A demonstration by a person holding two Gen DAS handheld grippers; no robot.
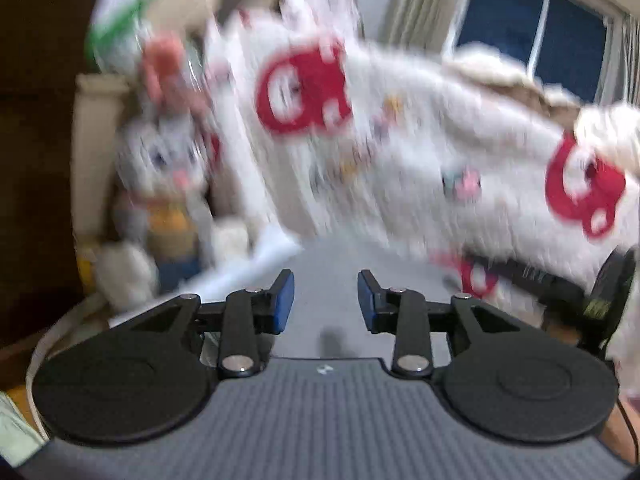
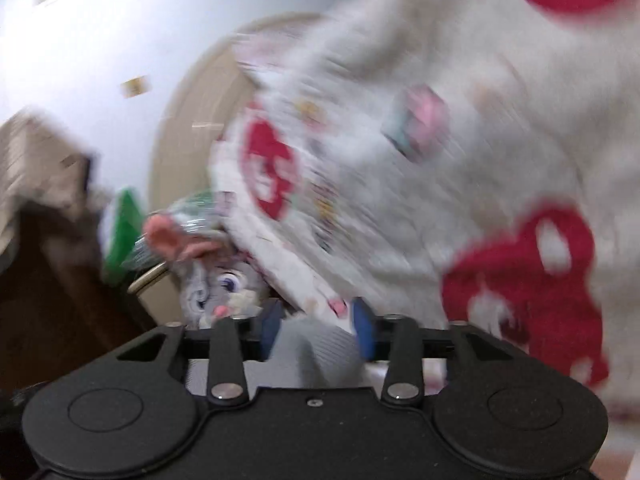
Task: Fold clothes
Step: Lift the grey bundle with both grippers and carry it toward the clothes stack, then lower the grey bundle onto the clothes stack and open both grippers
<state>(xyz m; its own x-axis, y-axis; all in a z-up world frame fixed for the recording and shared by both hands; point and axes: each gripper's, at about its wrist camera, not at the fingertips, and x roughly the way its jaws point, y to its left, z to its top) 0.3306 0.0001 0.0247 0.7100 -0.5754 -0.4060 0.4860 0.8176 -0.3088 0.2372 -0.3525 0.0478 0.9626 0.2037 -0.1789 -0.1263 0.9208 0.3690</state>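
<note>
My left gripper (image 1: pixel 326 300) stands released, blue pads apart with nothing between them, over a grey surface (image 1: pixel 332 256), while a white garment (image 1: pixel 400 128) printed with red cartoon shapes hangs blurred in the air ahead, spreading from upper left to far right in the left wrist view. My right gripper (image 2: pixel 314 324) also has its pads apart; the garment (image 2: pixel 460 200) fills the right of its view, and a lower edge of the cloth hangs just beyond the fingertips, though through the blur I cannot tell if it touches them. A grey plush rabbit (image 1: pixel 168 160) with pink ears sits at left against a beige headboard (image 1: pixel 90 152). A dark window (image 1: pixel 532 28) shows at upper right.
</note>
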